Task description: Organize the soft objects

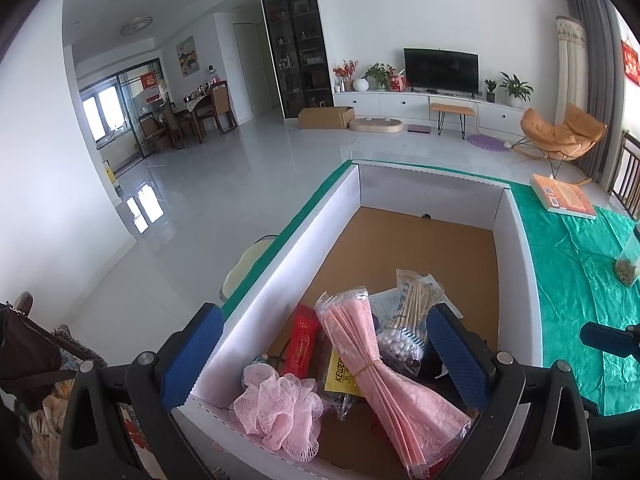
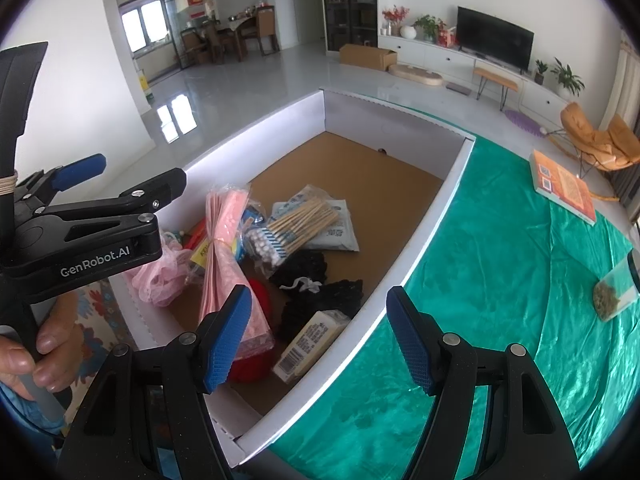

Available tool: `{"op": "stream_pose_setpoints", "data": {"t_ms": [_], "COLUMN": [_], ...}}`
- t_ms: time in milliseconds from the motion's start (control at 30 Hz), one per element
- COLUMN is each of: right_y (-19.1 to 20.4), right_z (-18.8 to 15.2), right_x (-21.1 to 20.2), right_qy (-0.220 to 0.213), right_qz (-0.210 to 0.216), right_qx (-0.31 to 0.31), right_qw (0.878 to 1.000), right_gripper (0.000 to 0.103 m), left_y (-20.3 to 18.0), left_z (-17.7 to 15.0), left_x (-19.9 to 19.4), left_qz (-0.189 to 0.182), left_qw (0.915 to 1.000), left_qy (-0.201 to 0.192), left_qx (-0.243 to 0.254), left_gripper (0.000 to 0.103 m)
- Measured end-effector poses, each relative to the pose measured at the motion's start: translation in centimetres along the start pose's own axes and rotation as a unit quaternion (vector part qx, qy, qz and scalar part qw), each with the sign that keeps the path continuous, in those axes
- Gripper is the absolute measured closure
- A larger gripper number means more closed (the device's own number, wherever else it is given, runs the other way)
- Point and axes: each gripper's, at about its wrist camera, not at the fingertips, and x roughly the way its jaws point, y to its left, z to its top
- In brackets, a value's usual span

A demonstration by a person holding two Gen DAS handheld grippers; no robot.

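Note:
A white cardboard box (image 1: 432,178) (image 2: 432,200) with a brown floor stands on the green cloth. Its near end holds a pink mesh sponge (image 1: 276,412) (image 2: 160,276), a pink bundle in plastic (image 1: 380,372) (image 2: 224,256), a cotton swab pack (image 1: 408,320) (image 2: 292,228), a red pack (image 1: 302,340), black fabric (image 2: 320,292), a red soft ball (image 2: 256,332) and a wrapped bar (image 2: 312,344). My left gripper (image 1: 320,356) is open over the box's near end, empty; it also shows in the right wrist view (image 2: 132,176). My right gripper (image 2: 320,340) is open, empty, over the box's right wall.
A green cloth (image 2: 500,280) covers the table right of the box. An orange book (image 1: 562,196) (image 2: 562,186) lies at the far right. A clear bag with dried bits (image 2: 614,294) (image 1: 628,268) lies at the right edge. A chair seat (image 1: 244,268) stands left of the table.

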Motion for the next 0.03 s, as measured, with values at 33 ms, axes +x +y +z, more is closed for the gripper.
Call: {"op": "stream_pose_setpoints", "data": {"t_ms": [33], "right_y": [-0.03], "right_z": [0.0], "right_x": [-0.01], "right_qy": [0.0], "right_qz": [-0.001], "right_qx": [0.0], "right_qw": [1.0], "right_gripper": [0.03], "left_y": [-0.1], "left_z": [-0.03], "left_x": [-0.04], "left_qz": [0.0], "left_qw": [1.0], "left_qy": [-0.001], "left_qx": [0.003], "left_gripper": [0.002]}}
